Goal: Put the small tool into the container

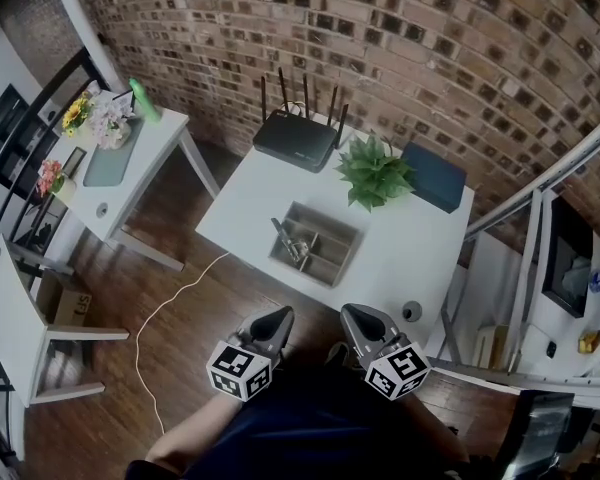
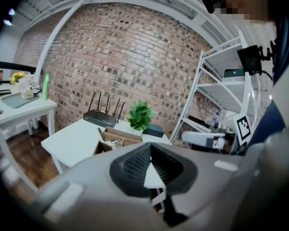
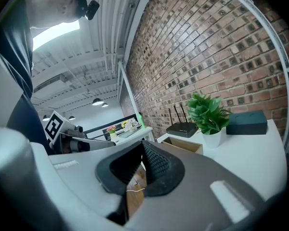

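Note:
On the white table [image 1: 245, 208] stands an open box-like container [image 1: 328, 217] with two compartments. Small metal tools [image 1: 292, 244] lie in its left compartment. Both grippers hang close to the person's body, short of the table's front edge. My left gripper [image 1: 279, 318] is shut, with nothing between its pads. The right gripper [image 1: 353, 317] is shut and empty too. Beyond the closed tips of my left gripper [image 2: 150, 146], the left gripper view shows the container [image 2: 119, 135]. The right gripper view has the right gripper [image 3: 143, 146] with the container [image 3: 184, 145] ahead of it.
A black router [image 1: 295, 138], a potted plant [image 1: 377, 171] and a dark flat box [image 1: 433, 176] stand along the table's far side. A small round hole [image 1: 411, 311] marks the near right corner. A second desk [image 1: 155, 163] stands left, metal shelving [image 1: 535, 268] right. A white cable [image 1: 170, 303] crosses the wooden floor.

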A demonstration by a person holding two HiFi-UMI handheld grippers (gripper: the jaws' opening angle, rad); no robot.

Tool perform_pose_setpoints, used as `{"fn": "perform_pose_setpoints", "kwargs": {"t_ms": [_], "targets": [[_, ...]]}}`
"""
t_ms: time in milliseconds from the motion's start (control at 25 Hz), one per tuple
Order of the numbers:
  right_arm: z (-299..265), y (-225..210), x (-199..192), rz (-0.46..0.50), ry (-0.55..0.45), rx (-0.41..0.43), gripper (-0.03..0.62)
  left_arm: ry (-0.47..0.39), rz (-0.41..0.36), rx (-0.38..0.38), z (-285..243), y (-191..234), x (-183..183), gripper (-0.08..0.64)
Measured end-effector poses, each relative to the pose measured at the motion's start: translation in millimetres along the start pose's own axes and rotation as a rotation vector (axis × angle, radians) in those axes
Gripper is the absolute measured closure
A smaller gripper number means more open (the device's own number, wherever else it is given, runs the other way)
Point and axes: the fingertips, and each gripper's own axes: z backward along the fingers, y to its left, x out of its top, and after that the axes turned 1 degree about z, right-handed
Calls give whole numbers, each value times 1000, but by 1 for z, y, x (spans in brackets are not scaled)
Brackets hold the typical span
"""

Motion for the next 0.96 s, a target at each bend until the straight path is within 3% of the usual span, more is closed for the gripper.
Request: {"fn": "perform_pose_setpoints", "kwargs": {"t_ms": [960], "targets": [[-14, 2, -9, -19, 34, 10, 581, 11, 18, 27, 3, 13, -3, 557]]}}
